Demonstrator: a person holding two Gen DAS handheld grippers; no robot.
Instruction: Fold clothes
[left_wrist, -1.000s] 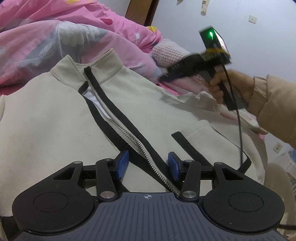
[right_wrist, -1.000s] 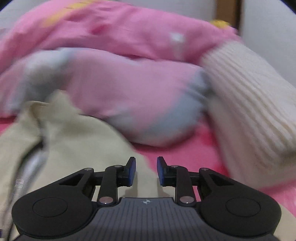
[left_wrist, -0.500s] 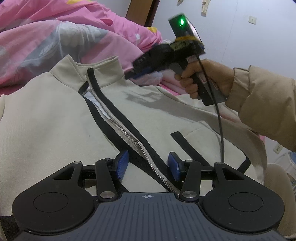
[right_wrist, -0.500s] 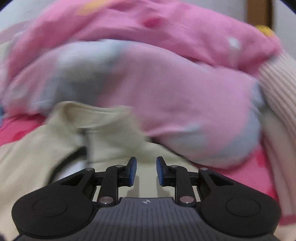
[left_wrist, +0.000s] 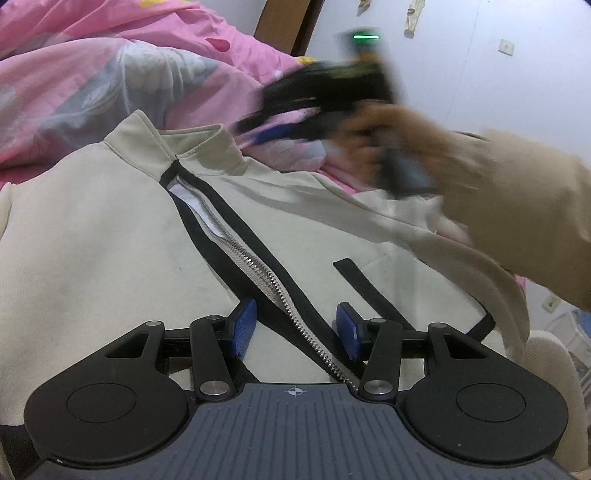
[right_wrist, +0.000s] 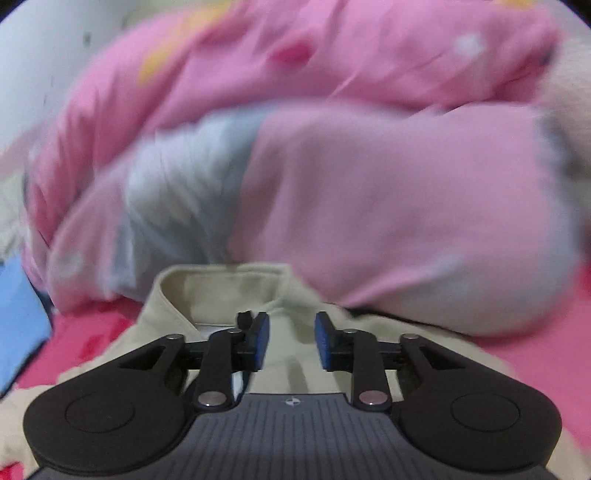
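Cream jacket (left_wrist: 110, 258) is spread flat, zipper (left_wrist: 273, 288) between the left gripper (left_wrist: 295, 328) jaws, held apart. Right gripper (right_wrist: 291, 339) jaws are opening, empty, above the collar (right_wrist: 221, 288)

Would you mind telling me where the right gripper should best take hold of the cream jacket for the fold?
Probably the collar. It stands up off the cream jacket as a raised doubled edge, while the body lies flat with little to pinch. Come from above and the front, as the right gripper already points; its jaws are opening, nothing pinched between them.

Both close, sharing jacket (left_wrist: 110, 229) (collar).
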